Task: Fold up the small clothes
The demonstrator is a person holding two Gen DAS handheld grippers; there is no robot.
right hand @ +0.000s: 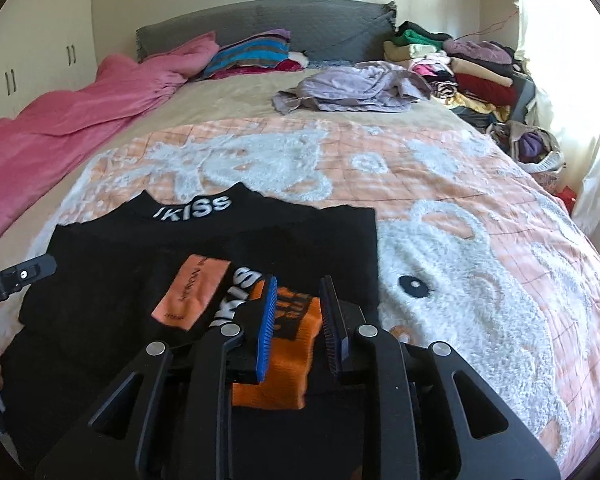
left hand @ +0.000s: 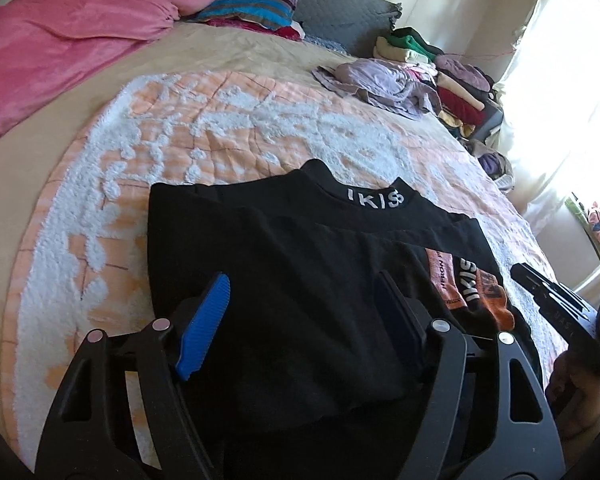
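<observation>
1. The black garment (left hand: 292, 280) is lying partly folded at the near edge of the bed, on the peach-and-white fleece blanket (left hand: 228, 120). Its collar, lettered "IKISS" in white, is pointing toward the far end of the bed.
2. The left gripper (left hand: 300, 312) is sitting over the near left part of the garment with its blue pads wide apart. Black fabric is showing between them, but neither pad is pinching it.
3. The right gripper (right hand: 298, 326) is hovering over the garment's orange printed patch (right hand: 288, 356), at its near right part. The jaws are standing partly open, a moderate gap between the pads; whether a pad is touching the cloth, I cannot tell.
4. A peach label (right hand: 190, 292) is lying just left of the orange patch, with more white lettering running between the two.
5. Each gripper is showing at the edge of the other's view (the left one at the left edge of the right wrist view, the right one at the right edge of the left wrist view).
6. Far left, a pink blanket (right hand: 60, 128) is bunching along the bed edge. A crumpled lilac garment (right hand: 352, 88) is lying at far right centre, and stacked folded clothes (right hand: 468, 72) are standing beyond it, near the grey headboard (right hand: 300, 24).
</observation>
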